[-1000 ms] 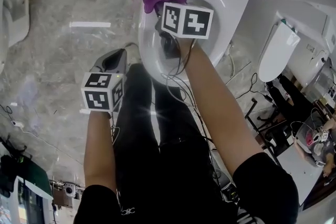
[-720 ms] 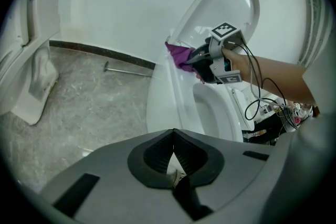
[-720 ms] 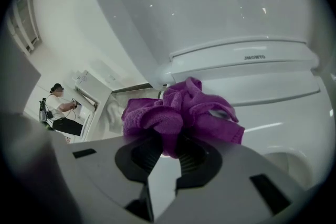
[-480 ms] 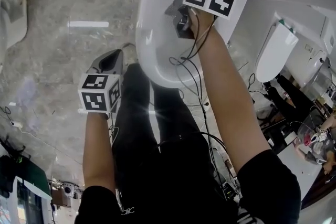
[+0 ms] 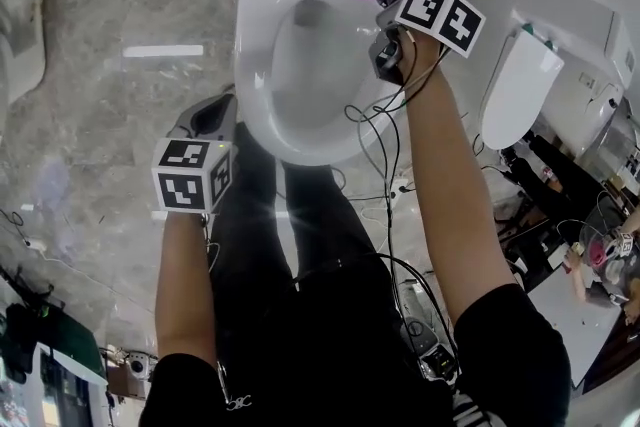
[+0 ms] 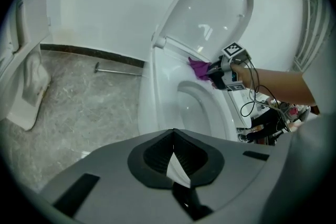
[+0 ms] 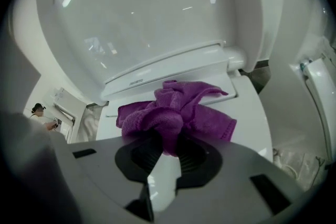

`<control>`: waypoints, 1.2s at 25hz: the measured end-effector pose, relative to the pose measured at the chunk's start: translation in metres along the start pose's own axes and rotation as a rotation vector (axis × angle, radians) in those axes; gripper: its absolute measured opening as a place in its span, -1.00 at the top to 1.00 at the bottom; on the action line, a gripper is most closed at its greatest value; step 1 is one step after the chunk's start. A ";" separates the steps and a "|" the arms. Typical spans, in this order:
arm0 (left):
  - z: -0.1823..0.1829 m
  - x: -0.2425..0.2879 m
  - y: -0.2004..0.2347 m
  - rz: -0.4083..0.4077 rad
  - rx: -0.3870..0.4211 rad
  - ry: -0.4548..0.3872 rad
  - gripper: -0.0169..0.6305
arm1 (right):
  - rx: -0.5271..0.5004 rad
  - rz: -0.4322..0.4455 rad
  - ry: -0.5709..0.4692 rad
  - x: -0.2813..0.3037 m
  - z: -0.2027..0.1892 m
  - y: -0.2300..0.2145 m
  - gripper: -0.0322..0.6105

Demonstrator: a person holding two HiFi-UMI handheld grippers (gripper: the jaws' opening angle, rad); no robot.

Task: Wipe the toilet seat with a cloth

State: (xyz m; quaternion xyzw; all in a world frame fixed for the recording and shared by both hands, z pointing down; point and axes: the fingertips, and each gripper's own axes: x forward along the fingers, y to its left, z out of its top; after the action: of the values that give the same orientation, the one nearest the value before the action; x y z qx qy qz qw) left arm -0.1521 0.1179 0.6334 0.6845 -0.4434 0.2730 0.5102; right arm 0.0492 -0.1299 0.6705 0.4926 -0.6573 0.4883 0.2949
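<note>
Clenching a bunched purple cloth [image 7: 176, 113], the right tongs [image 7: 168, 147] hold it down on the back of the toilet seat [image 5: 252, 65], just in front of the hinge and toward the seat's right rear. A fold of the cloth sits pinched between the two jaws, and the rest spreads out in loose folds over the white surface ahead of them. The lid [image 7: 157, 8] stands raised behind the cloth, close to upright. In the head view the bowl [image 5: 300, 55] lies open to the left of the cloth, and black cables [image 5: 385, 130] trail from the right tongs back along the person's forearm.

The left tongs [image 6: 173, 136] are closed, jaws together with nothing between them. They hang over the grey marble floor [image 5: 100, 65] beside the front left of the toilet, apart from it and well away from the cloth, pointing down and toward the bowl.
</note>
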 end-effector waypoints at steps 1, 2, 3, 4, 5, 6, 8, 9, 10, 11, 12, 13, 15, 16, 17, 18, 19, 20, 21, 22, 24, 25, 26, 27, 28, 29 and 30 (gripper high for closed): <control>0.000 0.002 -0.006 -0.004 0.009 0.005 0.92 | 0.012 -0.007 -0.003 -0.004 -0.001 -0.010 0.67; -0.001 0.003 -0.011 -0.007 0.019 0.010 0.92 | 0.023 -0.012 -0.005 -0.008 -0.002 -0.019 0.67; -0.001 0.004 -0.017 -0.010 0.028 0.016 0.93 | 0.032 -0.015 -0.005 -0.012 -0.005 -0.027 0.67; -0.002 0.006 -0.021 -0.012 0.038 0.021 0.92 | 0.041 -0.015 -0.002 -0.016 -0.007 -0.034 0.67; -0.003 0.007 -0.025 -0.012 0.046 0.024 0.92 | 0.048 -0.015 0.002 -0.019 -0.011 -0.040 0.67; -0.003 0.009 -0.029 -0.012 0.053 0.026 0.92 | 0.052 -0.014 0.005 -0.021 -0.013 -0.045 0.67; -0.003 0.012 -0.036 -0.010 0.057 0.027 0.93 | 0.047 -0.011 0.013 -0.026 -0.019 -0.052 0.67; -0.003 0.013 -0.040 -0.011 0.057 0.026 0.92 | 0.041 -0.010 0.018 -0.028 -0.022 -0.055 0.67; -0.004 0.015 -0.044 -0.014 0.056 0.025 0.93 | 0.035 -0.008 0.023 -0.030 -0.026 -0.058 0.67; -0.005 0.016 -0.048 -0.019 0.057 0.026 0.92 | 0.030 -0.007 0.029 -0.033 -0.030 -0.060 0.67; -0.007 0.018 -0.052 -0.023 0.059 0.027 0.92 | 0.028 -0.006 0.034 -0.035 -0.034 -0.063 0.67; -0.009 0.019 -0.055 -0.026 0.062 0.029 0.92 | 0.029 -0.004 0.037 -0.037 -0.039 -0.066 0.67; -0.013 0.021 -0.063 -0.029 0.065 0.033 0.92 | 0.036 -0.001 0.044 -0.042 -0.047 -0.071 0.67; -0.015 0.021 -0.066 -0.031 0.065 0.034 0.92 | 0.037 -0.001 0.047 -0.045 -0.051 -0.073 0.67; -0.016 0.022 -0.069 -0.033 0.064 0.035 0.92 | 0.035 -0.002 0.051 -0.047 -0.055 -0.075 0.67; -0.017 0.023 -0.072 -0.034 0.064 0.035 0.93 | 0.034 -0.002 0.055 -0.049 -0.058 -0.077 0.67; -0.018 0.023 -0.074 -0.035 0.065 0.034 0.92 | 0.034 -0.002 0.059 -0.052 -0.062 -0.078 0.67; -0.019 0.024 -0.075 -0.035 0.066 0.034 0.92 | 0.037 -0.002 0.063 -0.054 -0.066 -0.080 0.67; -0.019 0.024 -0.077 -0.034 0.067 0.033 0.92 | 0.040 -0.003 0.065 -0.056 -0.070 -0.082 0.67; -0.019 0.024 -0.077 -0.033 0.068 0.033 0.92 | 0.042 -0.004 0.067 -0.059 -0.074 -0.084 0.67; -0.019 0.025 -0.078 -0.030 0.072 0.032 0.93 | 0.047 -0.008 0.072 -0.063 -0.082 -0.088 0.67; -0.018 0.025 -0.079 -0.028 0.072 0.031 0.93 | 0.051 -0.009 0.075 -0.064 -0.087 -0.089 0.67; -0.017 0.025 -0.080 -0.026 0.071 0.029 0.92 | 0.054 -0.009 0.080 -0.067 -0.091 -0.091 0.67; -0.016 0.025 -0.081 -0.026 0.070 0.027 0.92 | 0.056 -0.010 0.086 -0.069 -0.096 -0.092 0.67; -0.015 0.025 -0.084 -0.026 0.070 0.024 0.93 | 0.057 -0.012 0.093 -0.072 -0.102 -0.093 0.67; -0.014 0.025 -0.086 -0.026 0.073 0.022 0.92 | 0.059 -0.015 0.101 -0.075 -0.107 -0.095 0.67; -0.013 0.025 -0.089 -0.024 0.079 0.020 0.92 | 0.063 -0.019 0.110 -0.078 -0.113 -0.096 0.67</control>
State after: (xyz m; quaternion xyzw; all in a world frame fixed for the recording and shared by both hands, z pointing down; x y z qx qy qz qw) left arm -0.0606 0.1300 0.6175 0.7067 -0.4188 0.2908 0.4906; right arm 0.1550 -0.0004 0.6761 0.4801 -0.6195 0.5325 0.3195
